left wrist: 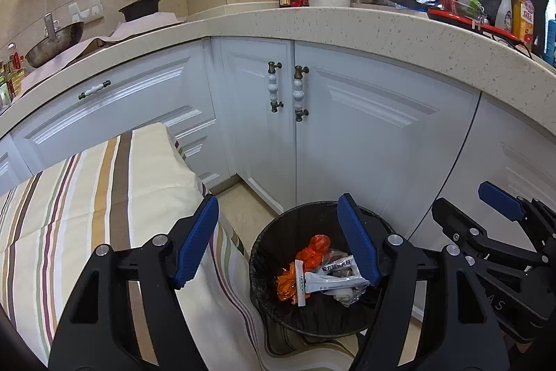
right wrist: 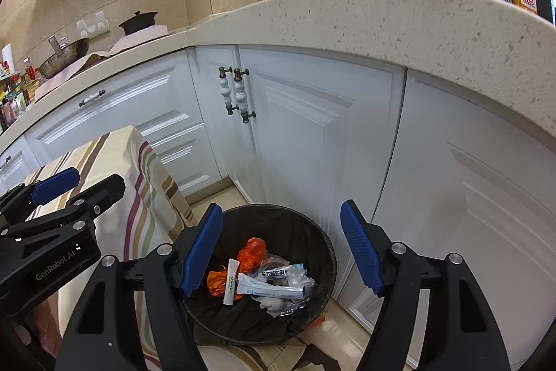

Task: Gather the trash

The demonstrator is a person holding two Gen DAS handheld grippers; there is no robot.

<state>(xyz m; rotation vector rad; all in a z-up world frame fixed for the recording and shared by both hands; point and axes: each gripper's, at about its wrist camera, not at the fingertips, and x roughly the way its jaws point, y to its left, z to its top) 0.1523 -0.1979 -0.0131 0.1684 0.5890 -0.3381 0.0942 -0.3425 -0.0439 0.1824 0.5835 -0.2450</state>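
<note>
A black round trash bin (left wrist: 264, 252) stands on the floor by the white cabinets; it also shows in the right wrist view (right wrist: 323, 252). Inside lie orange plastic wrap (left wrist: 312, 249), white tubes (left wrist: 330, 284) and crumpled wrappers (right wrist: 278, 287). My left gripper (left wrist: 279, 240) is open and empty, held above the bin's left rim. My right gripper (right wrist: 281, 247) is open and empty, directly above the bin. The right gripper appears at the right in the left wrist view (left wrist: 486, 214). The left gripper appears at the left in the right wrist view (right wrist: 69, 190).
A table with a striped cloth (left wrist: 87, 197) stands left of the bin. White cabinet doors with handles (left wrist: 299, 93) are behind it. The countertop (left wrist: 347, 23) above holds bowls, bottles and a wok.
</note>
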